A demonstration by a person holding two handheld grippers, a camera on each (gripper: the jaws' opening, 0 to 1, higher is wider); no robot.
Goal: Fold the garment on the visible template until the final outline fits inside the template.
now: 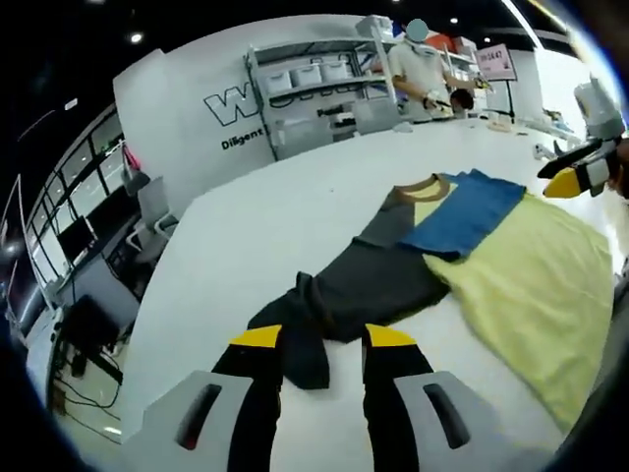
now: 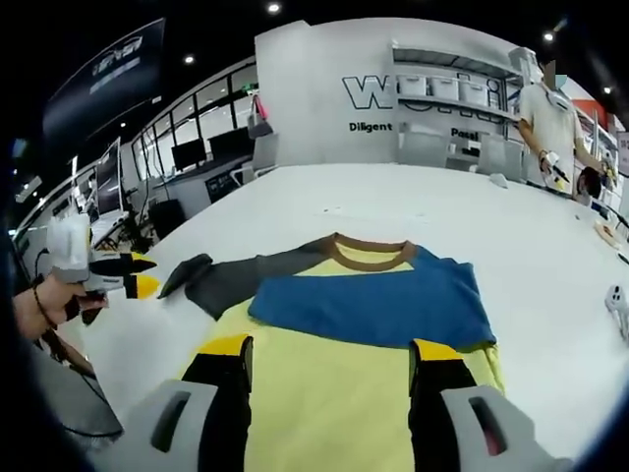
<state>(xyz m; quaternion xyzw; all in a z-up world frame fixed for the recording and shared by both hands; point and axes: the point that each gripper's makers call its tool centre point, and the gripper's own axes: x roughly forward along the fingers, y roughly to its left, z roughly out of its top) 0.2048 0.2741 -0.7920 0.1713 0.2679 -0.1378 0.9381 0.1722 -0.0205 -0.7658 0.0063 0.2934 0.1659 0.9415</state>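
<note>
A T-shirt lies flat on the white table (image 1: 265, 226). Its body is pale yellow (image 1: 536, 280) (image 2: 334, 403) and its collar brown (image 1: 425, 185) (image 2: 371, 254). The blue sleeve (image 1: 467, 216) (image 2: 373, 300) is folded across the chest. The dark grey sleeve (image 1: 378, 285) (image 2: 236, 275) stretches straight out. My left gripper (image 1: 324, 339) is open, with that sleeve's cuff lying between its jaws; it also shows at the left (image 2: 138, 275). Over the yellow body my right gripper (image 2: 332, 349) stands open, and it appears at the far right (image 1: 575, 179).
A person (image 1: 421, 67) (image 2: 550, 118) stands at the table's far end beside shelves with white bins (image 1: 314, 79). A small white object (image 2: 619, 300) lies on the table to the right. Desks and chairs (image 1: 147, 211) stand beyond the table's edge.
</note>
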